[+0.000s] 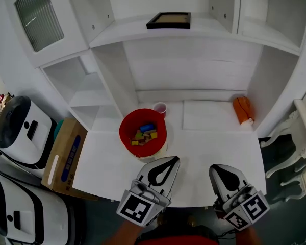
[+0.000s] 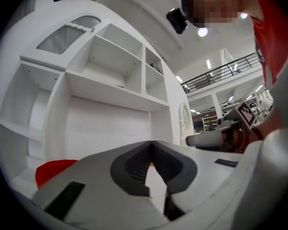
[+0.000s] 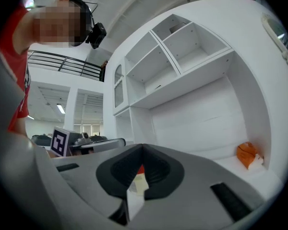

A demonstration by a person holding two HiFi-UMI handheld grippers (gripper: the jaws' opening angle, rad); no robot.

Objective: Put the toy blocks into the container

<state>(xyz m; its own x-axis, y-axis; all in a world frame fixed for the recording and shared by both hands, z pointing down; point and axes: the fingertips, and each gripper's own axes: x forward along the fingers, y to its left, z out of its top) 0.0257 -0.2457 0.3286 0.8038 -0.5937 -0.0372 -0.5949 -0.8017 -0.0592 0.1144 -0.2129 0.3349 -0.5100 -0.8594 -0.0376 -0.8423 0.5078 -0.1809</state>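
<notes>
on the white worktop (image 1: 204, 147) stands a red container (image 1: 122, 131), and the toy blocks (image 1: 144, 133) lie inside it in a small heap of blue, yellow, green and red pieces. a pink cup (image 1: 160, 108) stands just behind the container's far rim, close to touching it. at the back right of the worktop, well apart from the container, lies an orange thing (image 1: 243, 109) against the side wall of the shelving. a dark picture frame (image 1: 168, 20) lies flat on the upper shelf (image 1: 122, 32) above. to the left, beside the worktop's edge, leans a cardboard box (image 1: 66, 154). the left hand-held gripper (image 1: 171, 160) is over the near part of the worktop, its tip just beside the container's near right rim; in its own view its jaws are clenched tip to tip with nothing between them, and the red of the container shows low at the left. the right hand-held gripper (image 1: 218, 168) is near the front edge of the worktop, well to the right of the container, and its jaws too are clenched together and empty. both point level toward the back wall.
</notes>
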